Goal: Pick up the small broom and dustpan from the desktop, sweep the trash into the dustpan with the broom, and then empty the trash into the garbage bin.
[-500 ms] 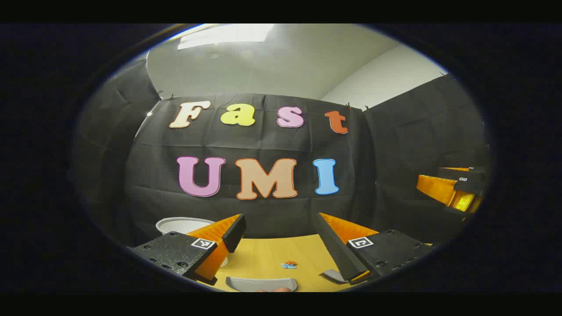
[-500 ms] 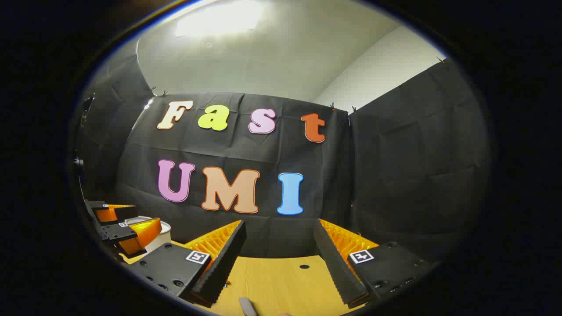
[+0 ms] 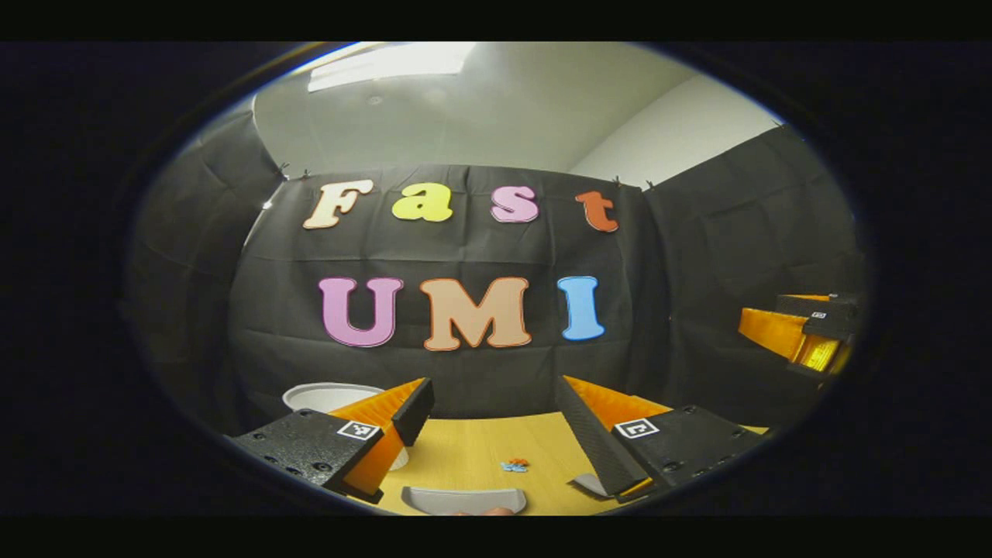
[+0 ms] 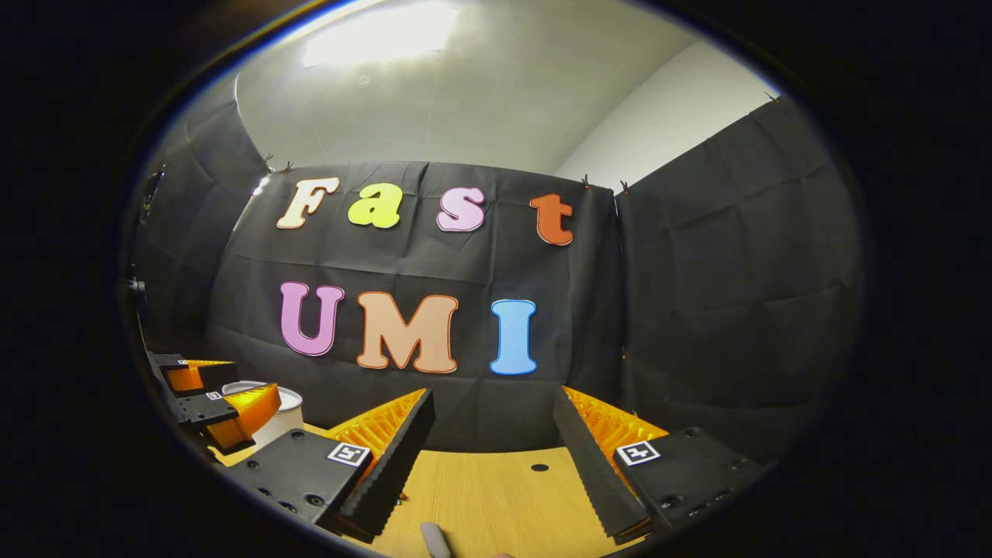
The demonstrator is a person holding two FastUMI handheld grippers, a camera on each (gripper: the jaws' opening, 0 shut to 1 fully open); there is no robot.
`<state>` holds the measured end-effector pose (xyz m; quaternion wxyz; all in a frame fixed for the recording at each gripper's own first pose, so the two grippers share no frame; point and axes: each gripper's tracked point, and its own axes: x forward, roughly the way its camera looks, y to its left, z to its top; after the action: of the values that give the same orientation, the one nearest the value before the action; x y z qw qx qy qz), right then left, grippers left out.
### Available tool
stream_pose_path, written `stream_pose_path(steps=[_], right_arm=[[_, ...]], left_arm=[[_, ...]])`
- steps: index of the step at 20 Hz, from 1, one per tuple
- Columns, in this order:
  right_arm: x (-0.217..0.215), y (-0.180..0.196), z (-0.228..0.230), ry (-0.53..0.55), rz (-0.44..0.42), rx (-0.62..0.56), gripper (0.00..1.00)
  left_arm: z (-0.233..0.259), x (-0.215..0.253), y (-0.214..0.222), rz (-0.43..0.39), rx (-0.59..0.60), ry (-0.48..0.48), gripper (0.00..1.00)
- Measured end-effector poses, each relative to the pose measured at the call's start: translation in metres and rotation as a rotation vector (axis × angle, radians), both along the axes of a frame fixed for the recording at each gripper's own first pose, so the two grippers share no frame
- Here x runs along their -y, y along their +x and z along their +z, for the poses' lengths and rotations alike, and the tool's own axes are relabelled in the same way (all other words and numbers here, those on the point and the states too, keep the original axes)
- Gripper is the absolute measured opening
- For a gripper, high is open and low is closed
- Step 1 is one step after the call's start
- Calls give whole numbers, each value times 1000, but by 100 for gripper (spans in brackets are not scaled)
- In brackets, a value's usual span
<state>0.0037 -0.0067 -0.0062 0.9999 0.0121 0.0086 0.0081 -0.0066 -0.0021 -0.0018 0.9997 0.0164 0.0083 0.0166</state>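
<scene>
Since half a second ago, both cameras have tipped slightly.

Left gripper view: the left hand-held gripper [image 3: 496, 434] hangs wide open, empty, above the counter [image 3: 473, 453]. The dustpan [image 3: 463, 501] lies at the counter's near edge, the trash [image 3: 514, 465] just behind it, the garbage bin [image 3: 329, 397] far left.

Right gripper view: the right hand-held gripper [image 4: 496, 457] gapes empty over the counter; the broom handle [image 4: 434, 540] lies at the counter's near edge.

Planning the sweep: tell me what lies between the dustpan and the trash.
Bare desktop. In the left gripper view, nothing lies between the dustpan and the trash.
</scene>
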Motion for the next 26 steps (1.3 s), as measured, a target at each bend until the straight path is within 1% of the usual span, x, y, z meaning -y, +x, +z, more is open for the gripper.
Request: stream_pose_path(steps=[2,3,17,21,22,24,25,26], right_arm=[[0,-1,-1,4,6,-4,99],[-1,-1,0,7,8,-3,99],[6,-5,-3,10,26,-12,99],[1,-6,-7,34,61,-19,99],[1,-5,-8,37,68,-19,99],[1,-3,-11,34,80,-23,99],[1,-2,-12,34,88,-27,99],[0,0,-13,37,97,-30,99]], left_arm=[[-2,0,-1,3,-10,2,95],[-2,1,-1,4,-11,0,94],[5,8,-12,24,-8,31,94],[6,10,-16,39,-13,46,95],[5,10,-16,45,-16,45,93],[2,9,-19,59,-25,48,95],[2,9,-18,66,-28,52,92],[1,8,-19,71,-34,56,95]])
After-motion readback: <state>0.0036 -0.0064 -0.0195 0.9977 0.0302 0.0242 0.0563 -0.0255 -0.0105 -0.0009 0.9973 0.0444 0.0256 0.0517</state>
